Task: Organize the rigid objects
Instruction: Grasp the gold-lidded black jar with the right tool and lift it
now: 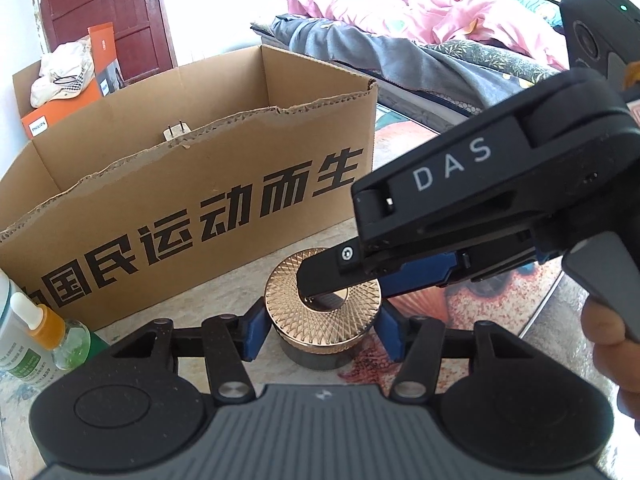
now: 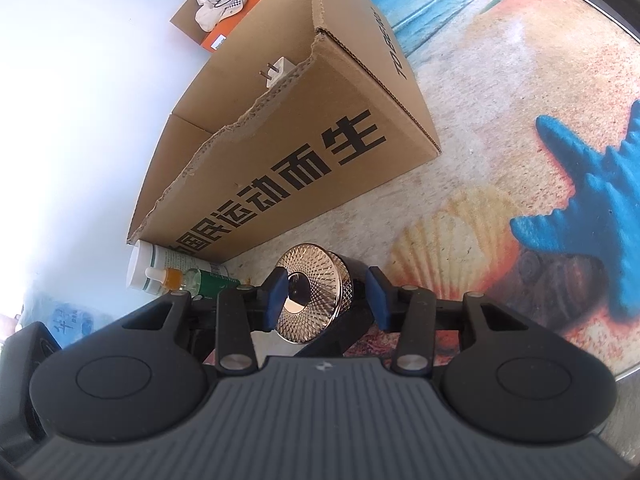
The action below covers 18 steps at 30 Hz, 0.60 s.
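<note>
The jar (image 1: 322,320), dark-bodied with a gold patterned lid, stands on the printed tabletop (image 2: 480,168) just in front of the cardboard box (image 1: 192,184).

Left gripper (image 1: 322,330): its blue pads (image 1: 256,332) sit on either side of the jar at lid level. Contact appears close on both sides, but a firm clamp cannot be confirmed.

Right gripper (image 2: 326,300): it reaches in from the right, one finger lying across the lid's centre. In its own view the left pad (image 2: 278,300) touches the lid edge; the right pad stands clear of the jar. The jaws are not clamped.

Inside the box a white plug (image 1: 176,133) is visible. A dropper bottle (image 1: 52,330) and a white tube (image 1: 16,344) stand near the box's left corner.
</note>
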Available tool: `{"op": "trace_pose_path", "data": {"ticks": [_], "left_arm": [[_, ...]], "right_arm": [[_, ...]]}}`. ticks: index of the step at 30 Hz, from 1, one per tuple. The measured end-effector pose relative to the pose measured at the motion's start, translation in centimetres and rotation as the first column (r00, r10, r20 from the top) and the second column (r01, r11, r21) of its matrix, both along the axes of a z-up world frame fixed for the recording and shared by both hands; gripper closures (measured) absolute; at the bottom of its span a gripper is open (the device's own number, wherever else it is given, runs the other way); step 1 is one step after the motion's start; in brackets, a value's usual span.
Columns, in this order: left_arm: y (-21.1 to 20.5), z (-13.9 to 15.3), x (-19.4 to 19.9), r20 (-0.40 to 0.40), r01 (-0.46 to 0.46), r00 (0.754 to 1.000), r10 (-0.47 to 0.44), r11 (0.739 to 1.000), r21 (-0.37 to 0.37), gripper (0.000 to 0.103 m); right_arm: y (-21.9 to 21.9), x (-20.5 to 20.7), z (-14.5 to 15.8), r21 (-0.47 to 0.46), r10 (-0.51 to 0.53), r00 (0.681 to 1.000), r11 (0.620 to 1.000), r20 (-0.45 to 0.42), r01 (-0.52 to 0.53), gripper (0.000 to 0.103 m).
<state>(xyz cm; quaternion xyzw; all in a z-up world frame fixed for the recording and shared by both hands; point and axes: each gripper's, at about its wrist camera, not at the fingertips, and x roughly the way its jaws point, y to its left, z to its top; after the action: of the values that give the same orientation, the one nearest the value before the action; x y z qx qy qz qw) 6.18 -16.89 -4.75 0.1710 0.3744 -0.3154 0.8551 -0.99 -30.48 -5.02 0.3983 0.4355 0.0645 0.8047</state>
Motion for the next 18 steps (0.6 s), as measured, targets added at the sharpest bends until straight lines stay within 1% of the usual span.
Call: {"op": "trace_pose_path", "data": {"ticks": [7, 18], "left_arm": [[0.3, 0.6, -0.1, 0.009, -0.016, 1.000, 0.016, 1.000, -0.010, 0.046], [1.6, 1.8, -1.7, 0.030, -0.046, 0.998, 0.048, 0.998, -0.037, 0.046]], "right_arm": [[0.6, -0.1, 0.7, -0.012, 0.009, 1.000, 1.000, 0.012, -0.009, 0.060], [1.8, -0.5, 2.2, -0.033, 0.030, 0.999, 0.999, 0.046, -0.029, 0.060]]}}
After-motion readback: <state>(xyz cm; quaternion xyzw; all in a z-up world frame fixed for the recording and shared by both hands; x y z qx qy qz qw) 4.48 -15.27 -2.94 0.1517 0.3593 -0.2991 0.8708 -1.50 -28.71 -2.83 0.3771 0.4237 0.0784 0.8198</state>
